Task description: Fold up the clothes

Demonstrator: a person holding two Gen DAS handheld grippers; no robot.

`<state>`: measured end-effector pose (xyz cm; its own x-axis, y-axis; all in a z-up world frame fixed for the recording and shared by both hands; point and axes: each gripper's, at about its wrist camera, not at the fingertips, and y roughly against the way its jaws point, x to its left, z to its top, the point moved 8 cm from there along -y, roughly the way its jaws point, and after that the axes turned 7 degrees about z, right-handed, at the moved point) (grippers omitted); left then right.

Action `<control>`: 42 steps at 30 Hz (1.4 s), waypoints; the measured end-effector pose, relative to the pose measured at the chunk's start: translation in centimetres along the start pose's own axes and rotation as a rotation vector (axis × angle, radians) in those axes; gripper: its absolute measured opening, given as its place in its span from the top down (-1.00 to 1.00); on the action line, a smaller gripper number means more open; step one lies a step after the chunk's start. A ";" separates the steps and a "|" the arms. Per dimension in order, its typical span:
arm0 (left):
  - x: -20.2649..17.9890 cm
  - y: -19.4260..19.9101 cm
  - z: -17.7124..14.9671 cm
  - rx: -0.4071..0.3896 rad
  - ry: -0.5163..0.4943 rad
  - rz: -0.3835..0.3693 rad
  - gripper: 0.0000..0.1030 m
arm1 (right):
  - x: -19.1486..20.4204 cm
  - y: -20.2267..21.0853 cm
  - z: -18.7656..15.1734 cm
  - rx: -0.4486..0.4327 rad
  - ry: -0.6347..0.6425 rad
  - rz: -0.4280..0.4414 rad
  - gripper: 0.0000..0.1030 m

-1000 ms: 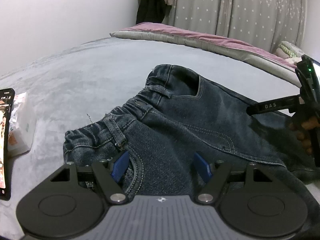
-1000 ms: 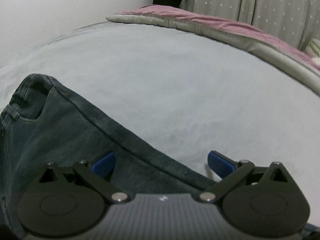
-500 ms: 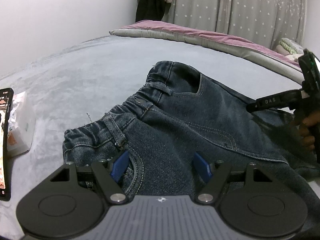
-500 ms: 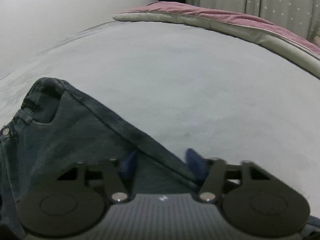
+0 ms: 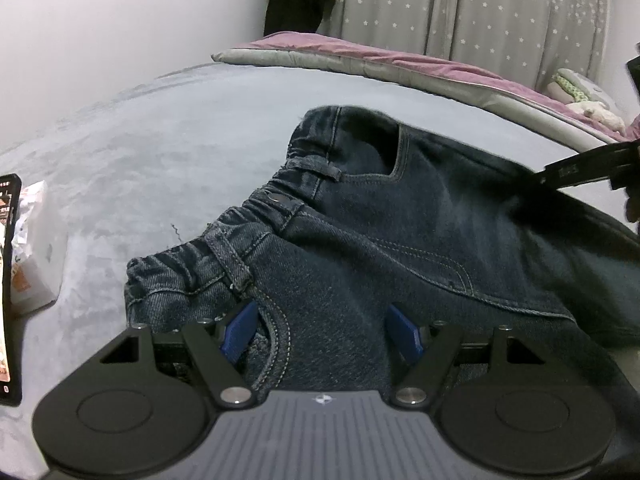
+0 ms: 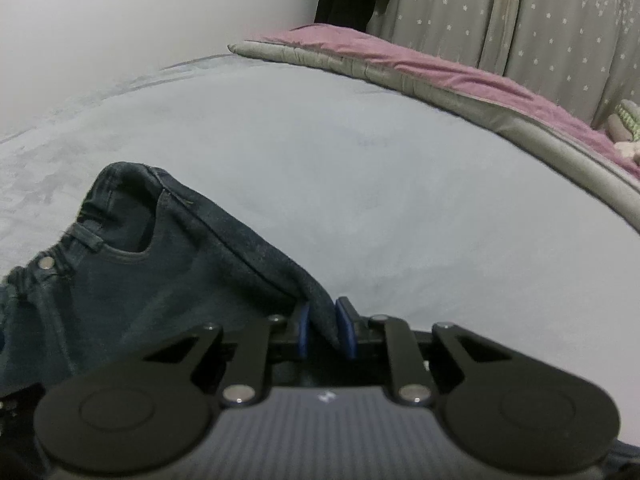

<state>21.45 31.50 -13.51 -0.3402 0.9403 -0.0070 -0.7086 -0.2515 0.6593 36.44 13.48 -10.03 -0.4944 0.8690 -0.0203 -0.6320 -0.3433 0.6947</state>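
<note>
Our right gripper (image 6: 324,328) pinches the outer side seam of the jeans (image 5: 400,248) between nearly closed fingers; our left gripper (image 5: 322,330) stands wide apart over the hip pocket, holding nothing. We judge: keep the pinch firm, waistband flat on the bed (image 6: 360,168).

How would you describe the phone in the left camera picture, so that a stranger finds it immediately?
Start at the wide grey bed cover and follow it to the far left edge of the left wrist view. There the phone stands beside a white packet, apart from the jeans. It alone is thin, black-framed, with a lit screen.
</note>
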 end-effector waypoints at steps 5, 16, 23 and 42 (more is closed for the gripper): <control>0.0 0.1 0.0 0.007 0.002 -0.008 -0.37 | 1.5 3.2 0.4 -0.012 0.008 -0.015 0.71; 0.8 0.3 0.3 0.035 0.073 -0.051 -0.37 | 5.4 9.2 -0.5 -0.031 0.035 0.020 0.71; 1.9 1.0 0.9 0.047 0.173 -0.097 -0.37 | 8.6 11.7 -3.1 -0.016 0.079 0.040 0.71; 3.4 1.7 1.0 0.074 0.291 -0.150 -0.34 | 13.8 10.0 -12.5 0.050 0.025 0.088 0.71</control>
<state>19.72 34.46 -11.64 -0.4051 0.8580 -0.3158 -0.7213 -0.0877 0.6871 15.80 17.61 -12.33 -0.5615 0.8271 0.0250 -0.5554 -0.3991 0.7296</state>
